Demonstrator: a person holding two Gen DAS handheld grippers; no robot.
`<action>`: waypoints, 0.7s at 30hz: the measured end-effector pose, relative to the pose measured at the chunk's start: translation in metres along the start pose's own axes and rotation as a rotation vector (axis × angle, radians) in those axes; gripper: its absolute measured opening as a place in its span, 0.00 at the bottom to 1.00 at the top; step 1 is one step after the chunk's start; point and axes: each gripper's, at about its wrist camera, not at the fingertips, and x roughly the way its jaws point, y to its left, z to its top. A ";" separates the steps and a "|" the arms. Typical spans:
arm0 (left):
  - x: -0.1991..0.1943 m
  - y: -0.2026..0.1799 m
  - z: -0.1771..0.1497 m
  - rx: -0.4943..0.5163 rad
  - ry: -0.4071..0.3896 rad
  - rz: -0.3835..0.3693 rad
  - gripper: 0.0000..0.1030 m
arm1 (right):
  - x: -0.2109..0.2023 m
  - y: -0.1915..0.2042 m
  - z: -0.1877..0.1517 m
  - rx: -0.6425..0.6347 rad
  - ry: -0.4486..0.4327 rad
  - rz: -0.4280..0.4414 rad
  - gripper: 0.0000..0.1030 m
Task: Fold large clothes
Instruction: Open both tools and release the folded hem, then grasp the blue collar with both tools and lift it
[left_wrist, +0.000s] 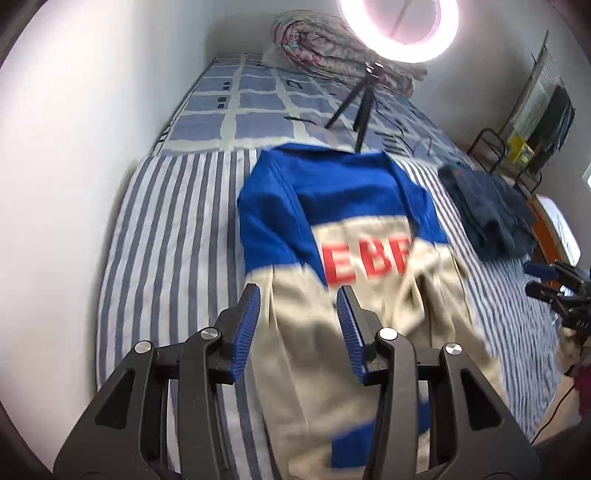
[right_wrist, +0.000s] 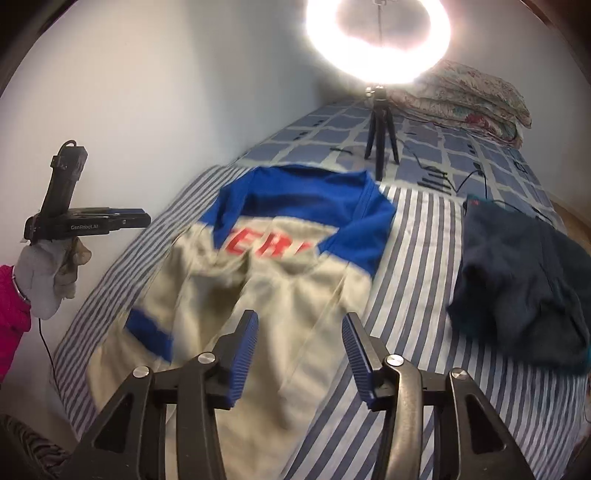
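Both claws stood open with nothing between the pads. The left claw hung above the lower beige part of the sweater, clear of the cloth. The right claw hung likewise over the sweater's near end.

The sweater, blue and beige with red lettering, lay on the striped sheet of the bed, its sides turned in and its collar toward the ring light's tripod. A dark folded garment lay apart on the sheet to its right. A gloved hand carried the left device.

Risks, as judged: the beige body was rumpled and uneven, so a further fold made without smoothing would probably set creases or come out skewed. The turned-in sleeves could slip out if only the top layer were gripped. The tripod stood just beyond the collar; cloth swung that way could foul its legs or trailing cable.
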 end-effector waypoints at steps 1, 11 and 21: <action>0.006 0.003 0.006 -0.006 0.001 -0.004 0.43 | 0.007 -0.007 0.006 0.012 -0.002 0.001 0.49; 0.085 0.024 0.074 -0.077 0.022 0.003 0.49 | 0.089 -0.070 0.067 0.097 0.003 -0.005 0.60; 0.160 0.045 0.121 -0.100 0.068 0.012 0.49 | 0.170 -0.098 0.127 0.134 0.026 0.014 0.60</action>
